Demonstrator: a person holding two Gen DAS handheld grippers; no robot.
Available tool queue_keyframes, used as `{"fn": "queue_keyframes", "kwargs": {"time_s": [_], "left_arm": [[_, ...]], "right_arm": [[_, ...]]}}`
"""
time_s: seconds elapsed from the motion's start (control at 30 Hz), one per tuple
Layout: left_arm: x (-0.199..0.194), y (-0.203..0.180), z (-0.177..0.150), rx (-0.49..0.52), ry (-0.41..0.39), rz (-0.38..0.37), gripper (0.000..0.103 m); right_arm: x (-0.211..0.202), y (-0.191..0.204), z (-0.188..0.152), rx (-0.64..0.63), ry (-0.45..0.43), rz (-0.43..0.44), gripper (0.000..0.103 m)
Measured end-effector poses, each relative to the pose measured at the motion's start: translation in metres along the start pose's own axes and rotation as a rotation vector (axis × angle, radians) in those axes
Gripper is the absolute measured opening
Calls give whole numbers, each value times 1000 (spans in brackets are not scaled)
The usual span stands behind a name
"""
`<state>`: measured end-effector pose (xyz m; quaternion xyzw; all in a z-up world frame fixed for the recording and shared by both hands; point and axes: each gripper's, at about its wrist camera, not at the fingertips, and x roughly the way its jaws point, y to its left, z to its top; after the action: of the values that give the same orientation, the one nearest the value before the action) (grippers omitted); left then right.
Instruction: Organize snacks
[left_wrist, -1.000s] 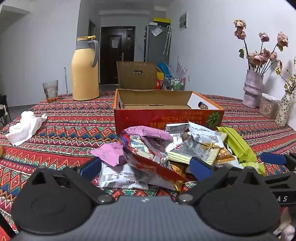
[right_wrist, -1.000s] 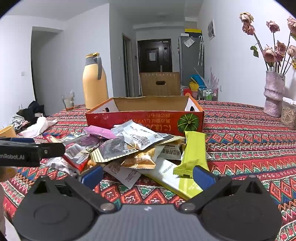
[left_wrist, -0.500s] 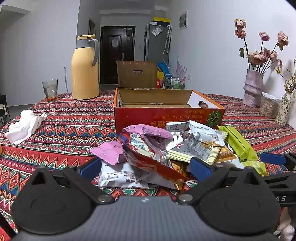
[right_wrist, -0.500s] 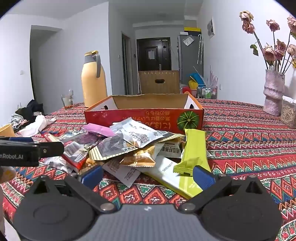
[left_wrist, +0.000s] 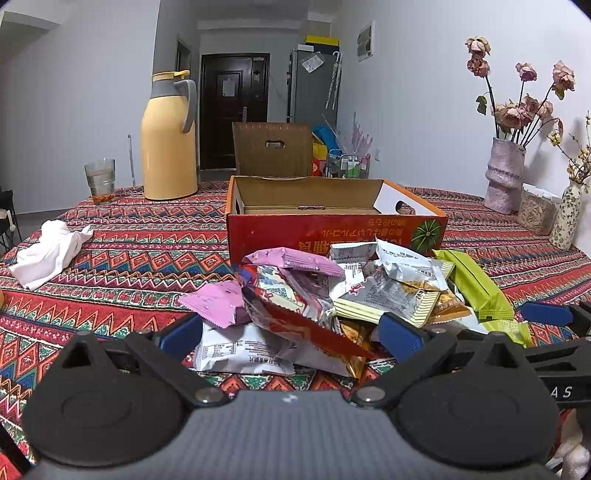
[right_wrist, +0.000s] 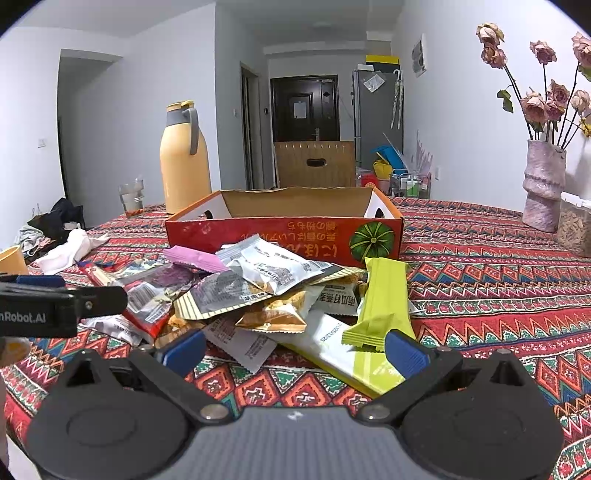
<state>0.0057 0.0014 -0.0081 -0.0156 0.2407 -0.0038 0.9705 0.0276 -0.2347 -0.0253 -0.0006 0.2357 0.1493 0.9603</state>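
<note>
underneath everything lies a tablecloth (left_wrist: 140, 258) woven in red, blue and green zigzags and diamonds, covering the whole table. beyond it the room has plain pale walls, a dark door (right_wrist: 303, 107) at the end of a hallway, and a grey fridge (right_wrist: 376, 122) beside it. a tall matte yellow thermos jug (left_wrist: 168, 144) with a grey handle stands at the far left of the table, a ribbed glass tumbler (left_wrist: 100, 181) near it, and a crumpled white cloth (left_wrist: 48, 251) lies closer in on the left. on the right, a lumpy pinkish vase (right_wrist: 543, 184) holds dried roses.

in the middle sits an open, shallow cardboard box (right_wrist: 284, 236), red printed outside and bare brown inside, with a green round emblem on its front corner. just in front of it, touching its front wall, is the snack pile (left_wrist: 332, 295): crinkly foil and plastic packets heaped over one another, pink, silver, gold and red. a long lime-green wrapper (right_wrist: 384, 299) slants over the pile's right edge, resting on a flat pale green packet.

the left gripper (left_wrist: 291, 334) hangs low at the near edge of the pile, jaws spread wide and holding nothing. the right gripper (right_wrist: 295, 352) sits likewise before the green wrappers, blue-padded fingers (right_wrist: 404, 354) wide apart and empty.
</note>
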Motion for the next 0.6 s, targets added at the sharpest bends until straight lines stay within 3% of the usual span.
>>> {"fn": "queue_keyframes", "kwargs": {"time_s": [0.6], "left_arm": [[-1, 1, 0, -2, -10, 1, 103]], "right_arm": [[0, -1, 1, 0, 0, -2, 103]]}}
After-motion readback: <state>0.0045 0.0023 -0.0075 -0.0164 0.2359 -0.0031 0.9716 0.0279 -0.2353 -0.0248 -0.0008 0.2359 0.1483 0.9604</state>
